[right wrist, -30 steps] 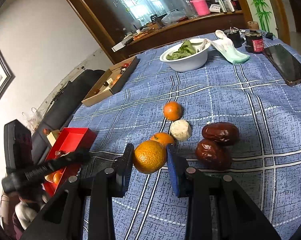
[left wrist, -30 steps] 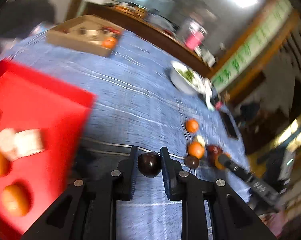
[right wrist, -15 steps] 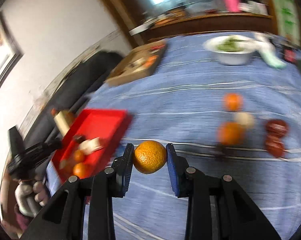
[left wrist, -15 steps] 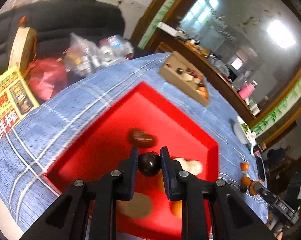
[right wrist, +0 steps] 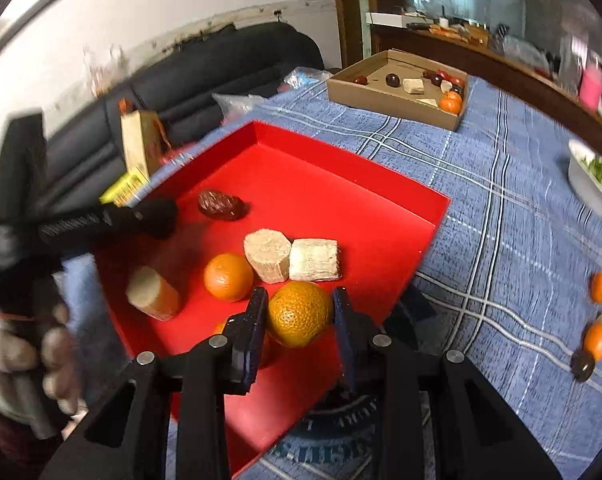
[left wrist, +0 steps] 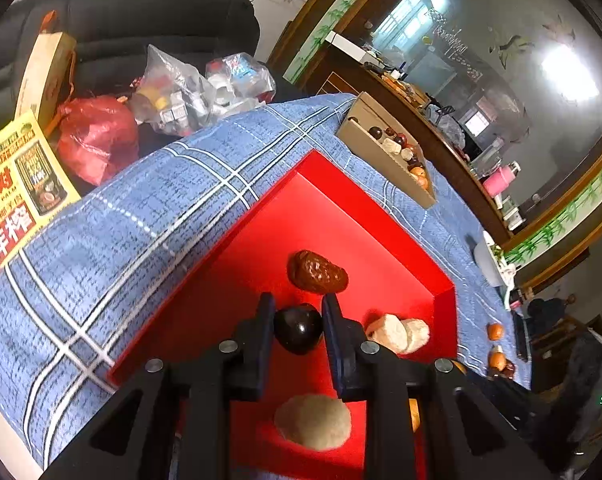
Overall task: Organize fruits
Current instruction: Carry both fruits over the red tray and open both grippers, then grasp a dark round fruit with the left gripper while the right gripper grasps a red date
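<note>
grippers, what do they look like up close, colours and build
Both alike: the left gripper and right gripper are matt black plastic, with two flat fingers faced in dark blue pads. Silver screw heads dot the angular arms, which have triangular cut-outs. No cables or markings show.

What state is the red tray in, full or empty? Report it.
Partly filled. The red tray holds a wrinkled date, two pale cut chunks and an orange, with bare red floor left toward its far corner.
</note>
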`<state>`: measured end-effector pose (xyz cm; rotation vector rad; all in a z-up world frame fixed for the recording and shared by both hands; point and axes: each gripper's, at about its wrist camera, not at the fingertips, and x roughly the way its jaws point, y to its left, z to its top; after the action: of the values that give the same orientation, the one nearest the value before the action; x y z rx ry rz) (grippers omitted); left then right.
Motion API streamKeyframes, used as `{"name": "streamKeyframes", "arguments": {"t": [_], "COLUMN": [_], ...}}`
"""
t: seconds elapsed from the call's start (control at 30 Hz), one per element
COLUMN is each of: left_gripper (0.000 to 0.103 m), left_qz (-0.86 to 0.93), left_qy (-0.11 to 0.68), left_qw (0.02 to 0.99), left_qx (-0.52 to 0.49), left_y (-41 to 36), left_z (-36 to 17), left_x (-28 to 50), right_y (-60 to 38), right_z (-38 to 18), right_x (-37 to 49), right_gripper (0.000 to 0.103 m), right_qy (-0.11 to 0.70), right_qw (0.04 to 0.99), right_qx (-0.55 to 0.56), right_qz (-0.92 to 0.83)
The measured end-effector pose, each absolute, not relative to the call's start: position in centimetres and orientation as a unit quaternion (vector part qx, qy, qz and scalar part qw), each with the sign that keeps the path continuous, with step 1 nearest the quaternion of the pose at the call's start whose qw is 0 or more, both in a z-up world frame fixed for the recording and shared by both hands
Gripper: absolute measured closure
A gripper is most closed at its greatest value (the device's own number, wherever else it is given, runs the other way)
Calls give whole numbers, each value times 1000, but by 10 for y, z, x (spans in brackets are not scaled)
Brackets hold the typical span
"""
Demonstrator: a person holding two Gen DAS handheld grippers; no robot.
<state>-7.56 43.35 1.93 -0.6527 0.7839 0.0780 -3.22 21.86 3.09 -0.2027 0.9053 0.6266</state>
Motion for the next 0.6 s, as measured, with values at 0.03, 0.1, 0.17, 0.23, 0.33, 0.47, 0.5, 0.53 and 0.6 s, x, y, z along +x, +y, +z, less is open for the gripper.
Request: {"name": "streamKeyframes", "arguments": {"t": [0.03,0.1,0.17,0.23,0.33,0.47,0.5,0.53,0.6], "left_gripper": [79,74,69,63,57,43,39,38,38], "left_qz": [36,35,33,30,26,25,26,23,3], "left_qy": [371,363,357,351,343,340,340,341,340], "left_qw": [873,877,881,884,889,894,895,896,897], "left_qx": [-313,-313,-310,-307,-302,-292,-289,-285,-282], "left_y": [433,432,430,428,422,408,403,396,382], "left_z": [21,27,33,40,51,62,66,69,76], "left_x": [-79,-86,-90,-94,-101,-108,-110,-110,-113], "right_y": [222,224,227,226,217,183,176,161,133], "right_z": [28,24,23,28,38,58,60,64,69], "right_x": [-32,-32,-34,-37,-36,-43,-45,-48,-52], "right_gripper": [71,70,65,60,56,50,47,45,43], "right_qy": [430,430,428,417,405,386,383,378,372], "right_qw": [848,849,850,857,865,881,884,888,896], "right_qx": [-108,-115,-116,-112,-92,-44,-36,-22,-4], "right_qz": [291,286,286,282,280,270,267,260,243]}}
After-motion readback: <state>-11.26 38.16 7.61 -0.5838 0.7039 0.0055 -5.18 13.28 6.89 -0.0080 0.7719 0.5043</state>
